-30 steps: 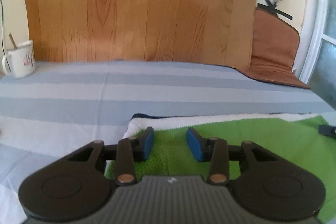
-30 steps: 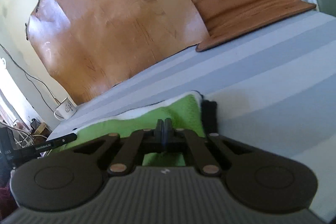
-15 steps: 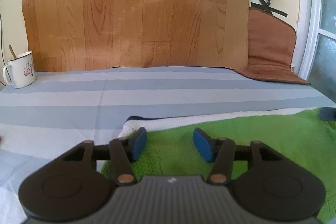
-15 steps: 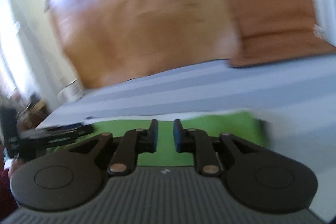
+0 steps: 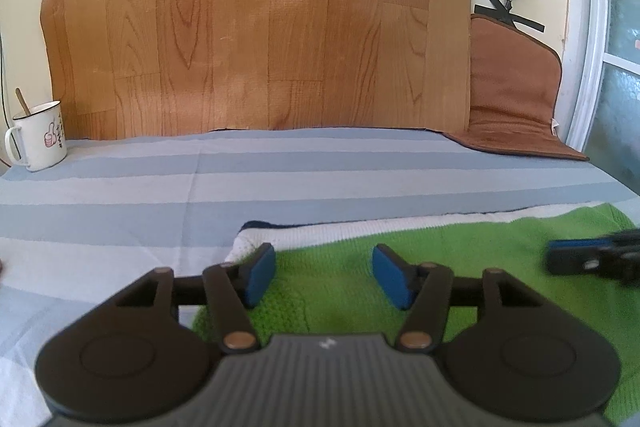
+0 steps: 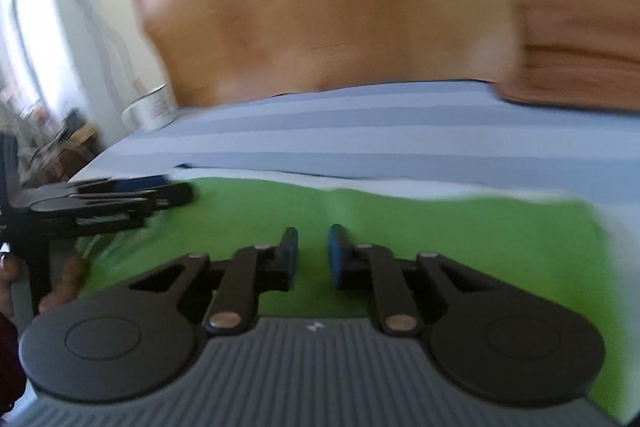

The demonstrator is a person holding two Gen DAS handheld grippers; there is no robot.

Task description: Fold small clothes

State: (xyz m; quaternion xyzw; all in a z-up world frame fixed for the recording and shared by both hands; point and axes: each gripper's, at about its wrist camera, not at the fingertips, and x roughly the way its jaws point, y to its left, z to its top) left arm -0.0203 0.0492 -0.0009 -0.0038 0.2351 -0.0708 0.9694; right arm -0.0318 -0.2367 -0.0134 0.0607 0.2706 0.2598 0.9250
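The green knitted garment (image 5: 400, 255), white-trimmed along its far edge, lies flat on the striped blue-grey sheet (image 5: 280, 179) near its front edge. The left gripper (image 5: 324, 273) sits over the garment's left end, jaws apart and just opened further, nothing pinched between the blue pads. The right gripper (image 6: 313, 253) is over the garment's middle, jaws just closing yet with a narrow gap showing; a white mug (image 5: 38, 135) stands at the sheet's far left corner.

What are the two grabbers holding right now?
Nothing. The left gripper and right gripper both hover open over the green knitted garment, pads not pinching it.
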